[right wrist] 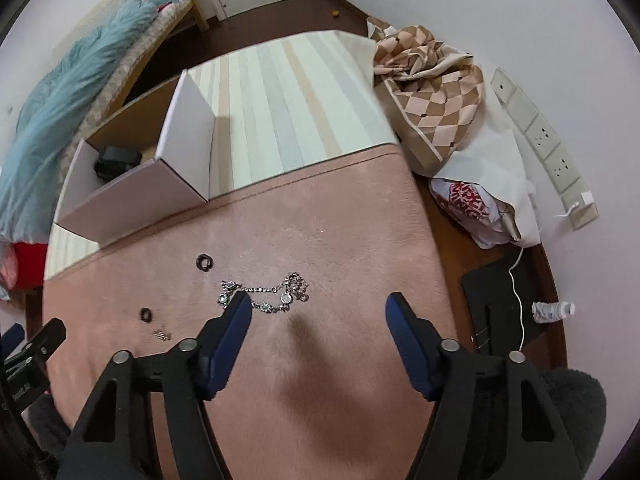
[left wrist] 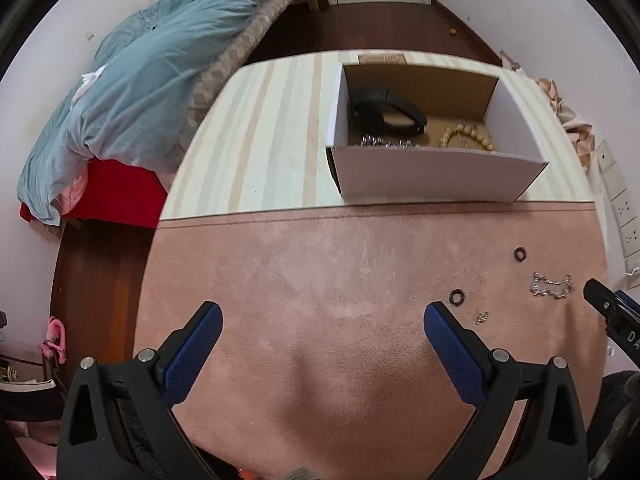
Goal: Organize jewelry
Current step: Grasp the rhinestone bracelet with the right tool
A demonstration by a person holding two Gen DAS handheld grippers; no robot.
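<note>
- Right gripper [right wrist: 318,308]: fingers spread wide, holding nothing, poised low over the pink mat [right wrist: 340,240] with the silver chain bracelet [right wrist: 268,294] just ahead; its left finger overlaps the near end of the chain in view, and contact cannot be confirmed.
- Left gripper [left wrist: 322,318]: fingers likewise spread and empty, over a bare stretch of the mat, well to the left of the bracelet.
- Loose pieces near the bracelet, all on the mat: one dark ring [right wrist: 205,262] beyond its left end, a second dark ring [right wrist: 146,315] further left, and a small metal clasp-like piece [right wrist: 161,334] just beside that second ring.
- White cardboard box [left wrist: 432,174]: stands beyond the bracelet, on the striped cloth [left wrist: 256,136] at the mat's far edge; it already holds a black band [left wrist: 384,114], a beaded bracelet [left wrist: 466,136] and some silvery pieces [left wrist: 386,143].
- Progress, as judged: roughly half done, since several items sit in the box while four remain outside; the bracelet appears the next candidate for pickup.
</note>
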